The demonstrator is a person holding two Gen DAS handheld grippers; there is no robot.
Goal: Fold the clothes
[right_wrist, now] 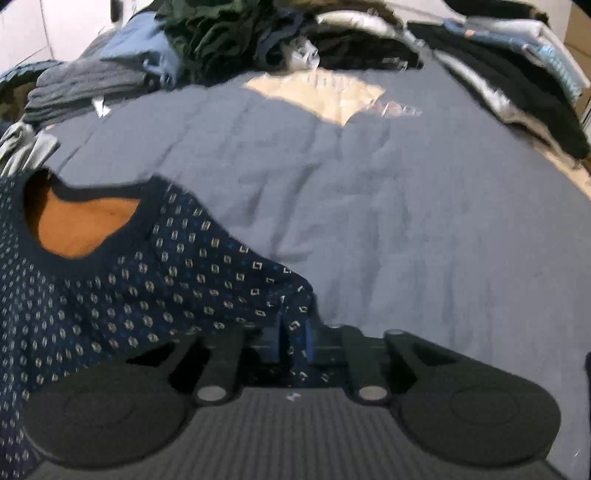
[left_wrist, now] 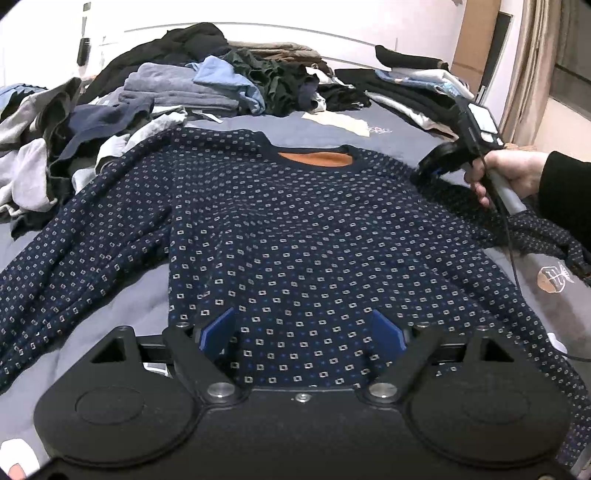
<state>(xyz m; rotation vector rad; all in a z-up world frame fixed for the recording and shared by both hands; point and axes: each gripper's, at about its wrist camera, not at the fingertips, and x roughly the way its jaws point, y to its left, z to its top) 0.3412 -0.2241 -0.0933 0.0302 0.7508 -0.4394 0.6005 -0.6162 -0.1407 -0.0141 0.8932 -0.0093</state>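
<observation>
We see one navy patterned sweater (left_wrist: 295,236) spread flat on the grey bedspread (right_wrist: 406,221), both sleeves out, one orange lining showing at its collar. Our left gripper (left_wrist: 303,332) hangs wide open over the sweater's hem, gripping nothing. Our right gripper (right_wrist: 293,339) is pinched closed on the sweater's shoulder. Beyond the collar lie heaps of clothes (left_wrist: 207,85).

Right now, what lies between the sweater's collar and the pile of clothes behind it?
Only bare grey-blue bedcover with a pale patch lies between the sweater's collar and the pile of clothes; the right wrist view shows it best.
</observation>
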